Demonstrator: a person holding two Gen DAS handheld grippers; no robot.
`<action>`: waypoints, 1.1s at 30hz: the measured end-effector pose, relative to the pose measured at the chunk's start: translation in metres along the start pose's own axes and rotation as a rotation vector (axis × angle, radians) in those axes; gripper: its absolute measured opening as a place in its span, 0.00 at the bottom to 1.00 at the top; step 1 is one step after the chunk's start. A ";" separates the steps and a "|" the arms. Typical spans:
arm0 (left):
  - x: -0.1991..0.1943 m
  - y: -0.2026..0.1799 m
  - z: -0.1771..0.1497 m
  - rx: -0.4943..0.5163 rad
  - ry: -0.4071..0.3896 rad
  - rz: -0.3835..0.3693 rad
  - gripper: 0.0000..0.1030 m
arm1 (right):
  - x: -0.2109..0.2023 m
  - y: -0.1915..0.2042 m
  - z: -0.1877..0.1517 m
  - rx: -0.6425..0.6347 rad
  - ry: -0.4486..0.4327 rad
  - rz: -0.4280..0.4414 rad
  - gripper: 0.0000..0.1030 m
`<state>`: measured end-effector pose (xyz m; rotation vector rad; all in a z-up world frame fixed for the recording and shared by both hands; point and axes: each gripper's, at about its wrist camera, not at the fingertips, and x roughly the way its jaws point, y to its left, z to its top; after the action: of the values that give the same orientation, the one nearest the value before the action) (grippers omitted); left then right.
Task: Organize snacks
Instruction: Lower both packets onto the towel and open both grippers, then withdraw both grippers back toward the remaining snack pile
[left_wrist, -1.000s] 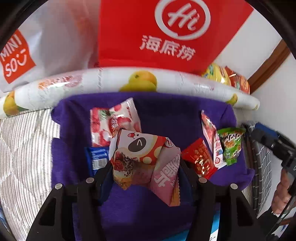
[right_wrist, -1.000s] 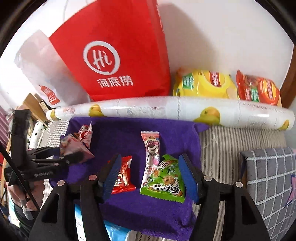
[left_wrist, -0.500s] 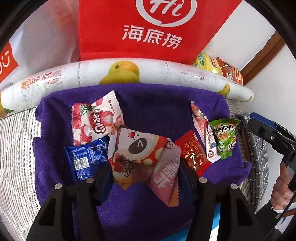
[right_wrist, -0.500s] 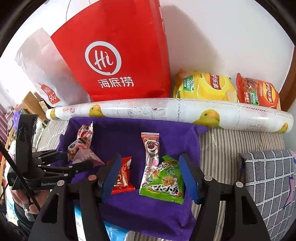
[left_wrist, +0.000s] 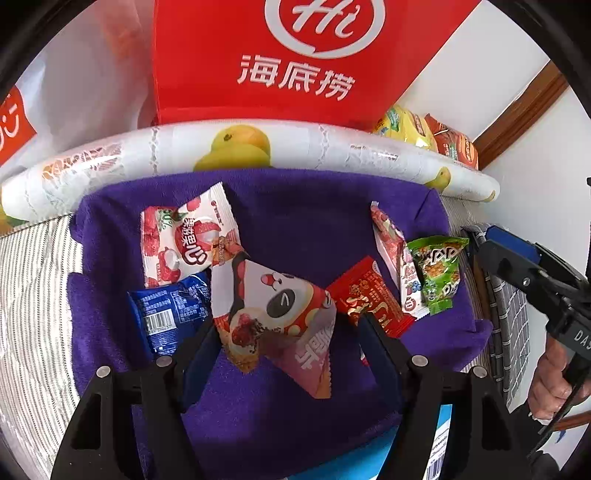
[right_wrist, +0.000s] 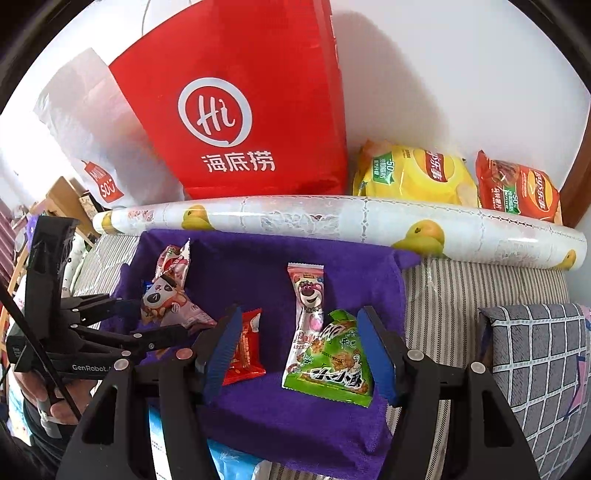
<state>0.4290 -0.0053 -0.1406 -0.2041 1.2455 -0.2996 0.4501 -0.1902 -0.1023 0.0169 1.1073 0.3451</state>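
Two grippers in play: left gripper (left_wrist: 284, 328) is clamped on the panda snack pack (left_wrist: 273, 314) mid-frame above the purple towel (left_wrist: 314, 218), while right gripper (right_wrist: 295, 354) sits wide apart, green snack packet (right_wrist: 332, 363) lying between its jaws, long axis diagonal.

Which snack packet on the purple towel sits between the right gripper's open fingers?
The green triangular packet, in front of the right gripper; the red packet lies outside its left finger.
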 end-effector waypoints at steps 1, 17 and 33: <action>-0.004 0.000 0.000 0.001 -0.010 -0.004 0.70 | -0.001 0.001 0.000 -0.004 -0.004 0.000 0.62; -0.055 0.008 0.002 -0.002 -0.114 -0.064 0.70 | -0.017 0.023 -0.006 -0.036 -0.106 -0.018 0.62; -0.103 -0.011 -0.012 0.009 -0.210 -0.083 0.70 | -0.075 0.051 -0.067 -0.009 -0.113 -0.054 0.62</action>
<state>0.3869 0.0186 -0.0485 -0.2732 1.0297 -0.3467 0.3482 -0.1740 -0.0575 -0.0018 0.9921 0.2974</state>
